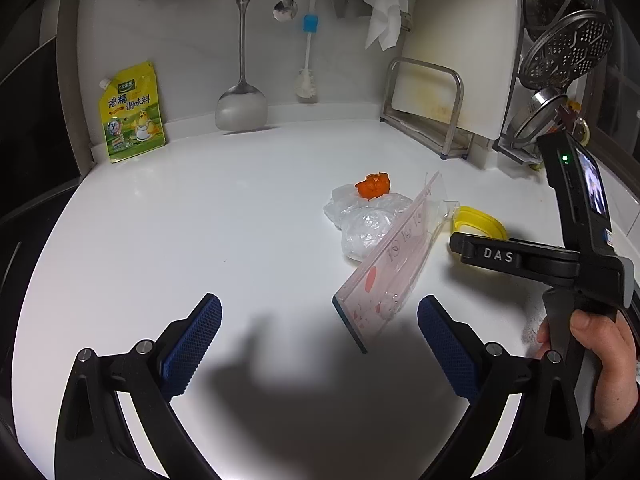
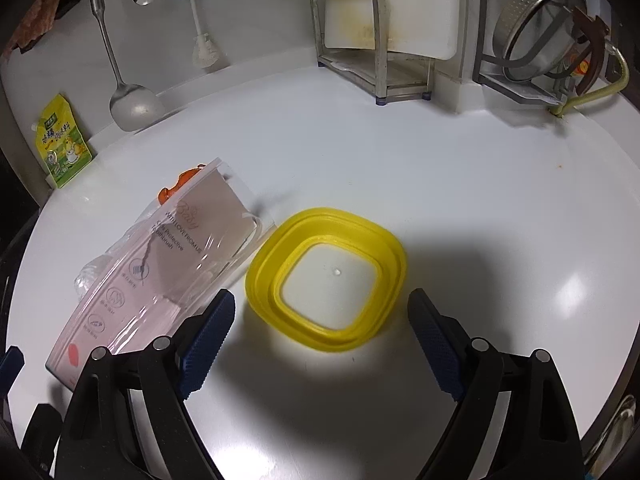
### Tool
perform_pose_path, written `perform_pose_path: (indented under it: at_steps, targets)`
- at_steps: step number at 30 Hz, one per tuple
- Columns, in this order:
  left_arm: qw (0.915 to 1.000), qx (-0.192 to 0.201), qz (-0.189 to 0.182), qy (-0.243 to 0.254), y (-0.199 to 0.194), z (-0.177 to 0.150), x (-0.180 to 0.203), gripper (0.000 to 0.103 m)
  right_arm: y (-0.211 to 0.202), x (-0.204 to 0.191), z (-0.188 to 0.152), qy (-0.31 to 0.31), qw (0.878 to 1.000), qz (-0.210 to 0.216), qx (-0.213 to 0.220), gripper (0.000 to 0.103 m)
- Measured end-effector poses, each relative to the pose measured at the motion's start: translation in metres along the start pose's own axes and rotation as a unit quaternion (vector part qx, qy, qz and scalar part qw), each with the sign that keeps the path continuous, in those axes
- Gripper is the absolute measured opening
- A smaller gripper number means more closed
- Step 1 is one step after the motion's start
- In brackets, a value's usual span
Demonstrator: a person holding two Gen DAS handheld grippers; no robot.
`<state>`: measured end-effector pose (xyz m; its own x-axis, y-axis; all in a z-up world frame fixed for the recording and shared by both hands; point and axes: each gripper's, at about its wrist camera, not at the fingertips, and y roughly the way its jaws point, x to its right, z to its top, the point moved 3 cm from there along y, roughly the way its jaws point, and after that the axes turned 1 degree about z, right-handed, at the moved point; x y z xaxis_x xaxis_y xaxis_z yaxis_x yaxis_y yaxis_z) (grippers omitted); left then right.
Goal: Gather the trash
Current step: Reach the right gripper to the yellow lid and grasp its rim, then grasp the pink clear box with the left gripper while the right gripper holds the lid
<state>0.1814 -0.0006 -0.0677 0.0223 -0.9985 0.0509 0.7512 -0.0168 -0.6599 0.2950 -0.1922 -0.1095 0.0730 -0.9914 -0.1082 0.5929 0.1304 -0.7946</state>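
Observation:
A pink-and-clear toothbrush package (image 1: pixel 386 264) (image 2: pixel 160 264) leans tilted on crumpled clear plastic wrap (image 1: pixel 362 220) (image 2: pixel 90 276) in the middle of the white counter. An orange peel scrap (image 1: pixel 373 186) (image 2: pixel 176 186) sits on the wrap behind it. A yellow square bin (image 2: pixel 326 278) (image 1: pixel 480 222) with a white bottom stands to the right of the package. My left gripper (image 1: pixel 320 344) is open, low over the counter, short of the package's near end. My right gripper (image 2: pixel 320 334) is open just before the bin, its left finger (image 2: pixel 208 334) beside the package. A hand (image 1: pixel 600 352) holds the right tool.
A yellow seasoning pouch (image 1: pixel 132 114) leans at the back left wall. A ladle (image 1: pixel 240 100), spoon and brush (image 1: pixel 307 80) hang at the back. A cutting board in a metal rack (image 1: pixel 432 96) (image 2: pixel 384 36) and a dish rack with steel pots (image 2: pixel 536 44) stand at the back right.

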Motion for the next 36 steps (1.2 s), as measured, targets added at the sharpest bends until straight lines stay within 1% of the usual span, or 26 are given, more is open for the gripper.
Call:
perform_pose_path:
  at_steps: [4, 5, 6, 9, 13, 18, 22, 26, 29, 31, 32, 33, 34, 35, 36]
  targets:
    - [1.0000, -0.002, -0.003, 0.001, 0.002, 0.001, 0.002, 0.097, 0.004, -0.002, 0.005, -0.010, 1.000, -0.009, -0.003, 0.083]
    - [1.0000, -0.004, -0.005, 0.001, 0.003, 0.002, 0.002, 0.097, 0.005, -0.002, 0.005, -0.015, 1.000, -0.009, -0.003, 0.082]
    - [1.0000, -0.005, -0.006, 0.001, 0.004, 0.002, 0.003, 0.097, 0.004, -0.003, 0.005, -0.017, 1.000, -0.010, -0.001, 0.075]
    - [0.9999, -0.011, -0.012, -0.003, 0.007, 0.003, 0.004, 0.097, 0.001, -0.001, 0.004, -0.022, 1.000, 0.001, 0.000, 0.073]
    - [0.9998, -0.016, -0.014, -0.005, 0.011, 0.005, 0.005, 0.097, -0.009, 0.008, -0.001, -0.016, 1.000, 0.010, 0.006, 0.073]
    - [0.9996, -0.023, -0.017, 0.003, 0.018, 0.009, 0.013, 0.097, -0.037, 0.032, -0.014, 0.013, 0.999, 0.031, 0.026, 0.073]
    - [0.9985, -0.047, -0.027, -0.001, 0.031, 0.011, 0.020, 0.097, -0.058, 0.048, -0.027, 0.037, 0.997, 0.056, 0.041, 0.073]
    - [0.9978, -0.063, -0.020, 0.004, 0.042, 0.013, 0.027, 0.097, -0.074, 0.055, -0.036, 0.047, 0.994, 0.077, 0.055, 0.073]
    - [0.9973, -0.070, -0.006, 0.018, 0.048, 0.013, 0.034, 0.094, -0.079, 0.054, -0.036, 0.048, 0.993, 0.088, 0.061, 0.073]
    - [0.9970, -0.069, -0.003, 0.034, 0.047, 0.012, 0.040, 0.076, -0.081, 0.053, -0.036, 0.047, 0.993, 0.089, 0.064, 0.073]
    - [0.9966, -0.072, -0.006, 0.039, 0.046, 0.011, 0.043, 0.061, -0.081, 0.052, -0.036, 0.045, 0.993, 0.089, 0.063, 0.073]
    - [0.9964, -0.074, -0.009, 0.041, 0.047, 0.010, 0.044, 0.055, -0.081, 0.052, -0.037, 0.044, 0.993, 0.088, 0.062, 0.073]
    - [0.9966, -0.071, -0.013, 0.041, 0.044, 0.009, 0.045, 0.052, -0.080, 0.052, -0.038, 0.043, 0.993, 0.088, 0.061, 0.073]
    - [0.9972, -0.061, -0.018, 0.038, 0.040, 0.009, 0.045, 0.042, -0.080, 0.051, -0.038, 0.043, 0.993, 0.089, 0.059, 0.073]
    - [0.9974, -0.056, -0.025, 0.037, 0.036, 0.009, 0.046, 0.028, -0.079, 0.050, -0.039, 0.042, 0.993, 0.089, 0.059, 0.073]
